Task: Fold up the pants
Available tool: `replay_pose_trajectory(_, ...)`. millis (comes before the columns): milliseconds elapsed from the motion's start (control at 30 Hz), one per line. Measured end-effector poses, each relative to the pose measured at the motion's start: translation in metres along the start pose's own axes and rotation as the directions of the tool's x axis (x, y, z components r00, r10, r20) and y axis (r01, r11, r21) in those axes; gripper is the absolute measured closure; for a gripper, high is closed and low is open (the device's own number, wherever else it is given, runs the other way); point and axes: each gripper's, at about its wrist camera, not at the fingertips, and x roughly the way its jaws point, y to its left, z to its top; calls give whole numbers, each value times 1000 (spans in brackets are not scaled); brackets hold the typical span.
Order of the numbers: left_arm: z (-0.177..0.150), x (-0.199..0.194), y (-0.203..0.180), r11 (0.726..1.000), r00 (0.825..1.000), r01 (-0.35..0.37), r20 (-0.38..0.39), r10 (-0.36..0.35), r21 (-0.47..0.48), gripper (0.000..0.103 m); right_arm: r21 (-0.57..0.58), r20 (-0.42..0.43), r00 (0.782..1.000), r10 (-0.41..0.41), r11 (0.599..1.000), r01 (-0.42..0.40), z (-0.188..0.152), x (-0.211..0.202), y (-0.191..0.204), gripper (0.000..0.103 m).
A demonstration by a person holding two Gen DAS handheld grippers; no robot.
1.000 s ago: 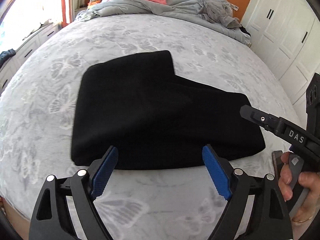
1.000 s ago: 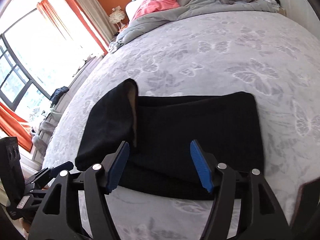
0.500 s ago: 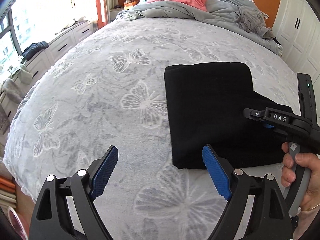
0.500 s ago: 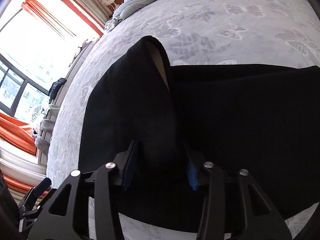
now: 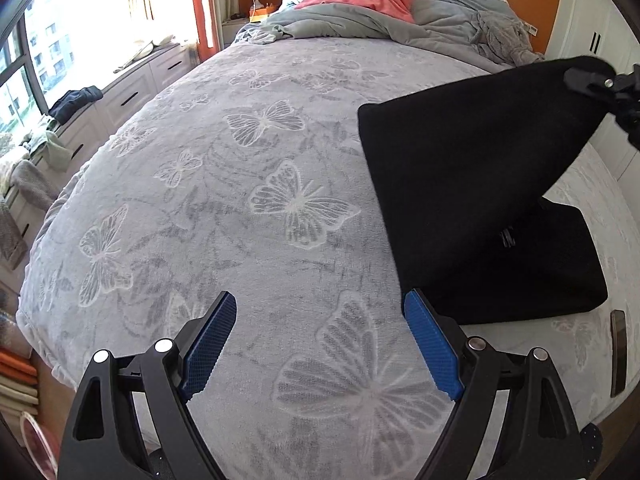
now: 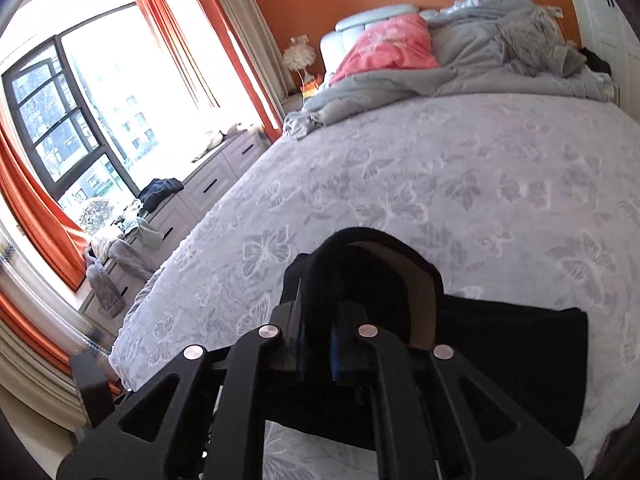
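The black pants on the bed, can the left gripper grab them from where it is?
Probably yes. The left gripper is open, and the pants lie just beyond its right finger with only bare blanket between. The right gripper already holds one corner up.

Right gripper (image 5: 600, 84) is mostly cut off at the frame edge; pants (image 6: 360, 264) cover its pads.

Bedspread (image 5: 248, 208): broad bare stretch ahead and left of the left gripper (image 5: 320, 352), jaws wide apart. Obstacles: pants (image 5: 480, 208) at right, one corner lifted clear of the bed in the clamped right gripper (image 6: 320, 344); rumpled duvet (image 5: 360, 28) along the far end.
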Motion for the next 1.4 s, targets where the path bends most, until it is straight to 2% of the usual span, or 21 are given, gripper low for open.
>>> replay_pose_trajectory(67, 0, -1, -7, 1000, 1000, 17, -5, -17, 1, 20, -12, 18, 1000, -15, 1000, 16, -3, -21, -13, 93)
replay_pose_trajectory(133, 0, 3, -13, 999, 999, 40, -23, -40, -4, 19, 19, -37, 998, -41, 999, 42, -15, -15, -40, 85)
replay_pose_trajectory(167, 0, 7, -17, 999, 998, 47, -37, -47, -6, 19, 56, -95, 993, -63, 996, 68, -30, -2, -61, 76)
replay_pose_trajectory(267, -3, 18, -25, 998, 995, 60, -81, -61, -19, 20, 143, -259, 957, -133, 974, 175, -82, 36, -116, 70)
replay_pose_trajectory(300, -4, 20, -26, 997, 994, 71, -87, -73, -25, 19, 188, -272, 955, -115, 967, 171, -95, 39, -126, 70)
replay_pose_trajectory(367, -5, 23, -27, 997, 992, 73, -96, -76, -30, 19, 321, -249, 968, 23, 945, 60, -112, 41, -142, 69)
replay_pose_trajectory(433, -6, 27, -26, 998, 992, 63, -105, -65, -28, 19, 337, -250, 965, 72, 941, 17, -119, 47, -138, 69)
replay_pose_trajectory(567, -7, 32, -21, 997, 990, 70, -116, -73, -37, 20, 189, -310, 950, 28, 981, 32, -139, 57, -107, 69)
replay_pose_trajectory(633, -7, 34, -20, 997, 991, 69, -115, -71, -20, 19, 233, -323, 941, 101, 972, -24, -150, 60, -104, 69)
replay_pose_trajectory(733, -5, 48, -19, 998, 989, 60, -134, -60, -8, 20, 266, -324, 941, 100, 964, -11, -158, 74, -104, 69)
replay_pose_trajectory(867, 4, 75, -20, 997, 985, 76, -154, -80, -32, 20, 299, -289, 952, 98, 954, -8, -141, 93, -101, 82)
replay_pose_trajectory(933, 6, 86, -15, 998, 982, 48, -181, -54, -40, 20, 200, -277, 960, 39, 980, 18, -121, 86, -78, 90)
replay_pose_trajectory(1033, 7, 84, 0, 995, 982, 69, -168, -81, -74, 18, 83, -152, 986, 66, 995, -54, -79, 37, -40, 95)
replay_pose_trajectory(1067, 5, 83, 2, 994, 982, 78, -164, -89, -72, 18, 16, -112, 993, 24, 1000, -22, -70, 23, -32, 103)
replay_pose_trajectory(1133, 1, 84, 5, 998, 985, 37, -167, -46, -55, 18, -49, -112, 984, -141, 989, 136, -69, 23, -49, 103)
replay_pose_trajectory(1167, -1, 86, 5, 999, 985, 6, -170, -13, -39, 18, -40, -181, 958, -223, 975, 219, -78, 38, -74, 103)
replay_pose_trajectory(1233, -4, 89, 8, 999, 981, 31, -190, -39, -43, 19, 22, -326, 884, -335, 932, 361, -104, 58, -122, 101)
replay_pose_trajectory(1267, -6, 86, 10, 997, 978, 55, -199, -67, -62, 20, 87, -349, 881, -320, 925, 370, -112, 54, -137, 100)
replay_pose_trajectory(1300, -7, 80, 13, 993, 975, 92, -197, -106, -80, 20, 196, -326, 926, -193, 944, 266, -117, 43, -142, 99)
replay_pose_trajectory(1333, -7, 74, 15, 987, 970, 128, -196, -145, -96, 20, 276, -287, 955, -74, 948, 157, -117, 36, -141, 92)
replay_pose_trajectory(1400, -7, 58, 19, 967, 956, 215, -175, -237, -134, 20, 354, -242, 969, 59, 935, 32, -111, 34, -129, 35)
